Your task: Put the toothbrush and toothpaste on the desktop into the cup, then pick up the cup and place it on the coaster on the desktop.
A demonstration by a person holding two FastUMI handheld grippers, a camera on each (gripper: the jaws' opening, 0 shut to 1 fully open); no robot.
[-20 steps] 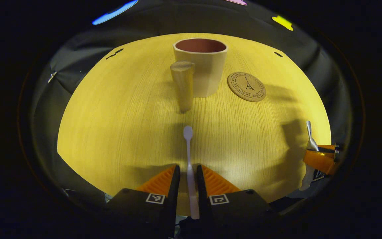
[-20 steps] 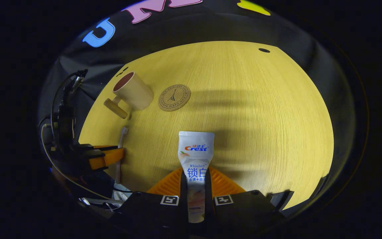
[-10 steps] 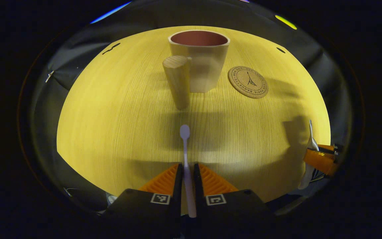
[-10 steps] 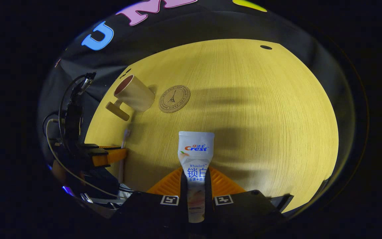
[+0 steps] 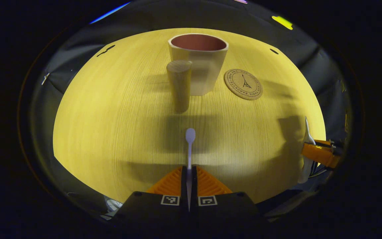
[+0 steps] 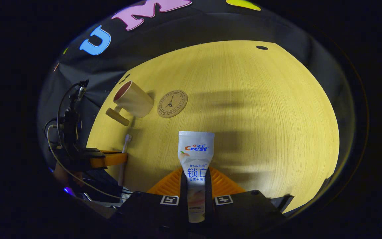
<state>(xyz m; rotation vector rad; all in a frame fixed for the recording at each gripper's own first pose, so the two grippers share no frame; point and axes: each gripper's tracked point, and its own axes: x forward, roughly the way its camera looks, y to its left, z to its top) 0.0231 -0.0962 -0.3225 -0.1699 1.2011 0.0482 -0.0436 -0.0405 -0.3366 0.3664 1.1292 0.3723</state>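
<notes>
Toothbrush (image 5: 189,146) in left gripper (image 5: 189,176)

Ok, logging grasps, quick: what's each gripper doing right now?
Left gripper: closed on the toothbrush.
Right gripper: closed on the toothpaste.
</notes>
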